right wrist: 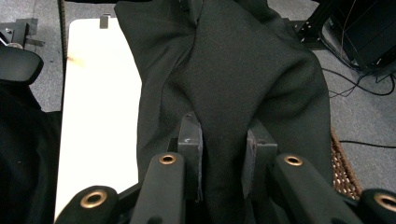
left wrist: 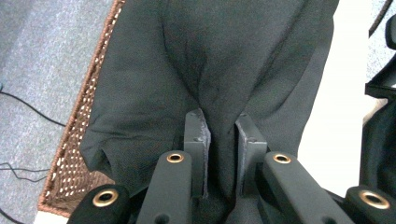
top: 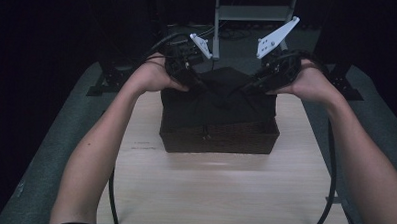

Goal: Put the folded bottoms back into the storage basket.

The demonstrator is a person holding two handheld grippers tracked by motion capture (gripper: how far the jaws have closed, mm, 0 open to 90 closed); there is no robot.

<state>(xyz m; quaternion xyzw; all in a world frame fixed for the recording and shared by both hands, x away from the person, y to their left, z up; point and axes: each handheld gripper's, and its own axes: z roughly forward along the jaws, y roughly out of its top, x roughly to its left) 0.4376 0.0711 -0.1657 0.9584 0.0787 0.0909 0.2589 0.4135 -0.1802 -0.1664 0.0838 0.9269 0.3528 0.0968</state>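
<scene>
cloth vs tongs: the black cloth [top: 219,95] is hanging between the two tongs, its top edge running left to right across the basket [top: 219,138], so both hands are sharing it about evenly.
left tongs [top: 190,77]: they are pinching a fold of the cloth near its left top corner; in the left gripper view the pads [left wrist: 198,140] are pressing the fabric from both sides, jaws nearly together.
right tongs [top: 257,83]: they are clamping a fold at the right top corner in the same way, the pads [right wrist: 190,140] squeezing the cloth.
where the cloth is: its lower part is sitting in the brown woven basket on the pale counter [top: 218,193], its upper part is being held up just above the rim.
look of the cloth: plain, matte black, soft, creasing into a sagging dip between the two grips.
next move, as I judge: lifting both corners together is looking like the key, keeping the edge level.
</scene>
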